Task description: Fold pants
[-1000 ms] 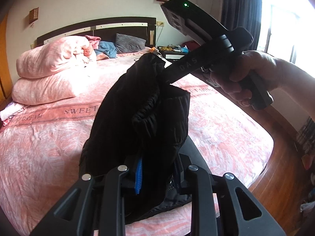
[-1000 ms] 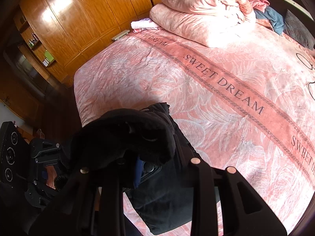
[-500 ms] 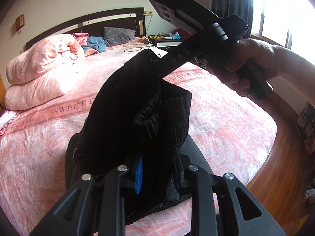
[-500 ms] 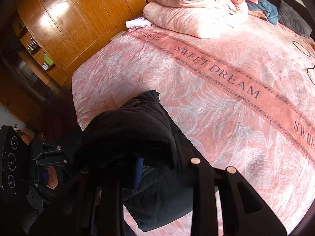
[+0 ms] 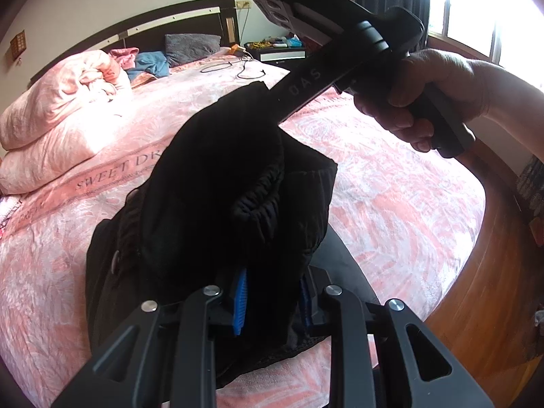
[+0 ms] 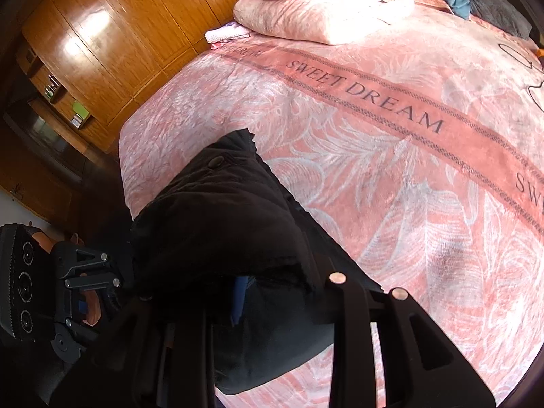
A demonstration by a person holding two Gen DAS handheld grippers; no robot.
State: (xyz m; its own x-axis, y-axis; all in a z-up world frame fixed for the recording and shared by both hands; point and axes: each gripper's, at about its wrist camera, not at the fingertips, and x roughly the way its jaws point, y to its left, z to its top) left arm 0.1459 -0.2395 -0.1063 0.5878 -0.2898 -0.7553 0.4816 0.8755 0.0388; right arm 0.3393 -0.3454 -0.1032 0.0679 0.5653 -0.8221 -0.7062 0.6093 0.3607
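Pink bedspread (image 5: 391,183) with pale leaf patterns and a "SWEET DREAM" band covered the bed, and a rolled pink duvet (image 5: 61,115) lay near the dark headboard (image 5: 146,29) beside a grey pillow (image 5: 192,44). Wooden wardrobe doors (image 6: 112,51) stood along one side of the room, a bright window (image 5: 482,10) on the other, with wooden floor (image 5: 482,292) past the bed's edge. No container showed clearly.

Black pants (image 5: 221,204) were bunched between the two tools, their lower part resting on the bedspread near the bed's corner. The left gripper (image 5: 272,299) was pinching a thick fold of the pants between its blue pads. The right gripper (image 6: 272,292) likewise was clamped on the cloth, its right hand (image 5: 425,98) wrapped around the handle.

Compared with a second earlier, both grippers had come lower, and more of the pants lay spread on the bed; the grips looked unchanged.
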